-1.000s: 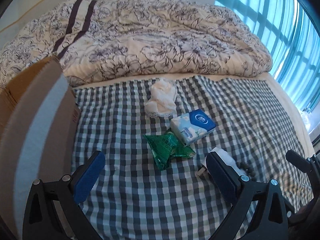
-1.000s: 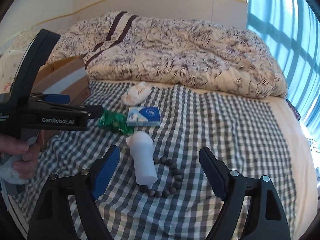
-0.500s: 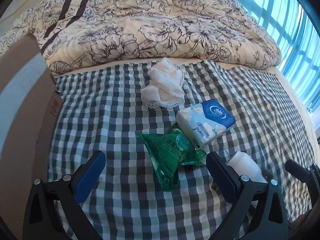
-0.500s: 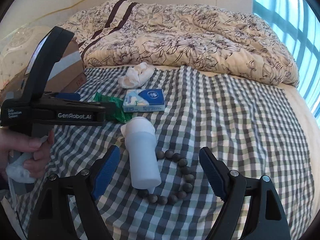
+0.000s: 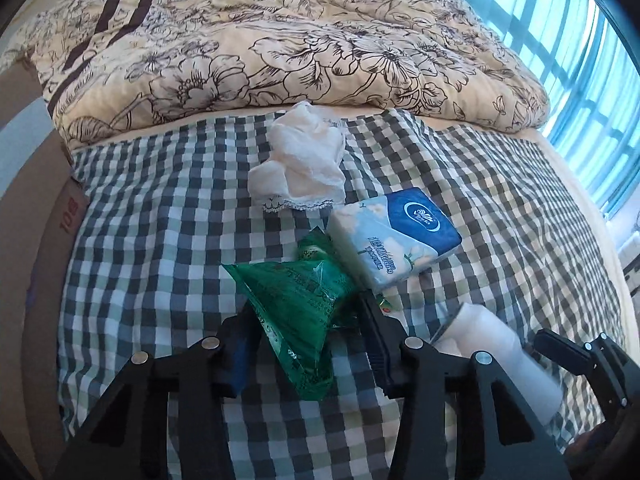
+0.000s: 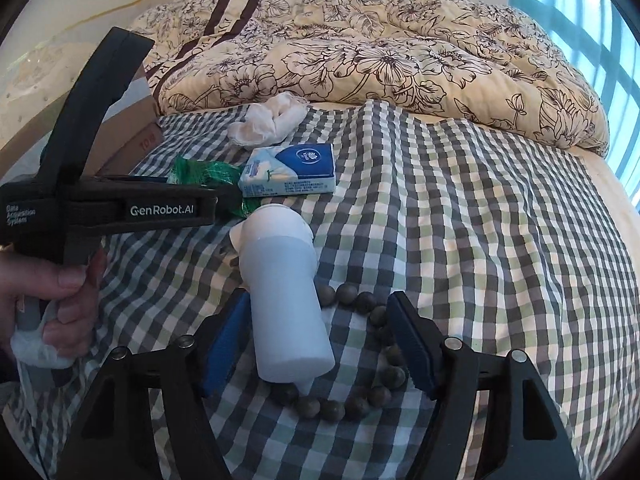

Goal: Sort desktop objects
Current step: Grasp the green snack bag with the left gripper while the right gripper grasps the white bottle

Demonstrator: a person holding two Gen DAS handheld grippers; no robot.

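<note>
We have sorted nothing yet: left gripper fingers narrow around the green packet; right gripper fingers half-open astride the white bottle.

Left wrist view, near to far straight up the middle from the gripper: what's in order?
left gripper closing around the green packet → tissue pack → white lace cloth → floral duvet.

I am working in a home bedroom: a bed with a checked sheet, a floral quilt bunched at 12 o'clock, a curtained window at 2 o'clock, and a cardboard box at 9 o'clock.
</note>
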